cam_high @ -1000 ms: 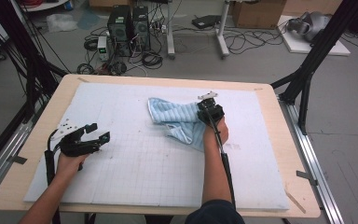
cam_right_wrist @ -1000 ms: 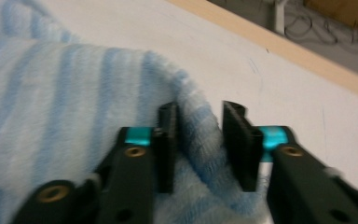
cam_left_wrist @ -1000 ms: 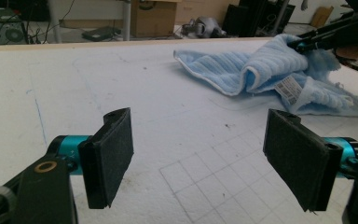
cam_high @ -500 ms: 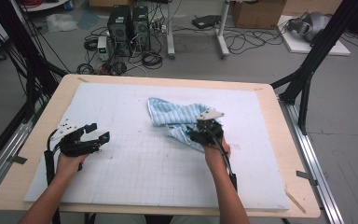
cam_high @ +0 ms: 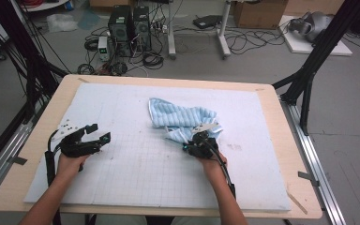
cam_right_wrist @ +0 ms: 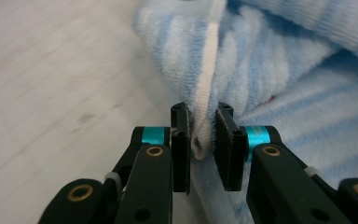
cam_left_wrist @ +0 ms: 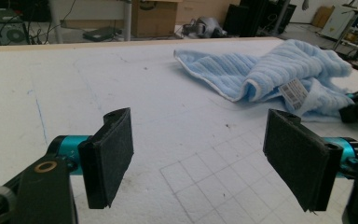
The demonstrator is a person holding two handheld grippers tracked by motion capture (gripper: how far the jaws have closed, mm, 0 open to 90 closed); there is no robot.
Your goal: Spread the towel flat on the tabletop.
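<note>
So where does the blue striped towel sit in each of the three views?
High view: the towel lies crumpled at the centre of the white mat, its near corner at the right gripper.
Left gripper view: upper right, beyond the open jaws.
Right gripper view: right and top of the picture, its white edge pinched between the closing jaws.
Shared landmark: the towel's white hem, also seen in the left gripper view.

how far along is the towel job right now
Early. Done: the right tongs have just been closing, and their pads now pinch the white-edged hem of the blue towel. In hand: that grip at the towel's near edge. Left: the towel lies crumpled on the white mat, and the left tongs are open, holding nothing.
</note>
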